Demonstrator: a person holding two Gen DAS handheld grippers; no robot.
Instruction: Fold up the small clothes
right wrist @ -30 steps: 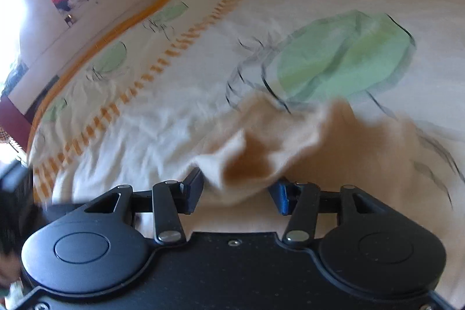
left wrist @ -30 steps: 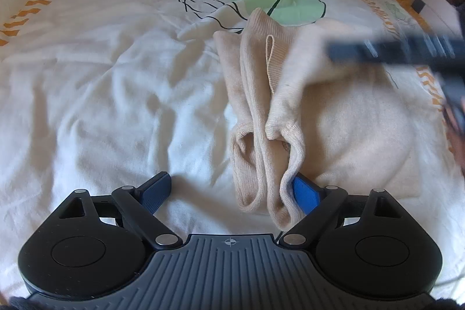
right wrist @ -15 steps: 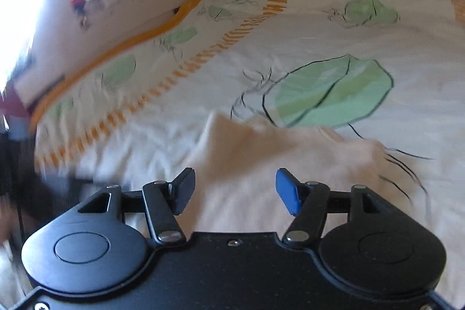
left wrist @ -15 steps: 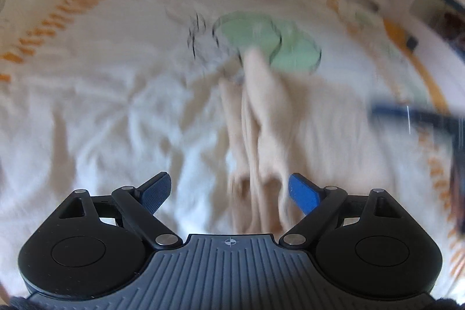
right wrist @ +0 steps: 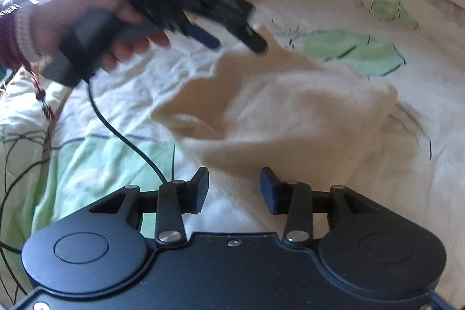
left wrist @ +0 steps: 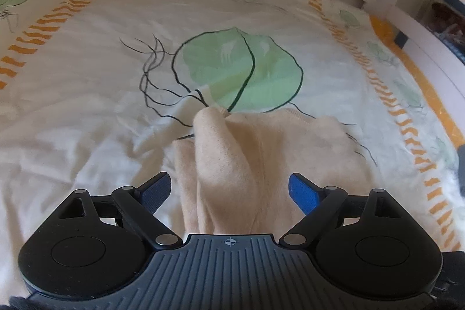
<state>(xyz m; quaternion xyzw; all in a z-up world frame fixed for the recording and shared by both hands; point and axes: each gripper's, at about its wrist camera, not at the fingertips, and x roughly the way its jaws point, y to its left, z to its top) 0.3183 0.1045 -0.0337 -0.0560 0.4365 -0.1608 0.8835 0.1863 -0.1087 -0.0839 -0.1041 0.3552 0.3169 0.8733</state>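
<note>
While the cream sweater (left wrist: 261,153) lies bunched on the bed (left wrist: 72,112), the left tool (left wrist: 229,191) stands wide and empty; the right tool (right wrist: 234,191) is closing, pads clear of cloth. Soft, light knit; grip a hem edge.

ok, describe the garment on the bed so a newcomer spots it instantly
Start at the white duvet printed with green leaves and orange dashes. Just below its biggest central leaf lies the cream knit garment, partly folded. It is the only plain beige, fuzzy cloth there.
</note>
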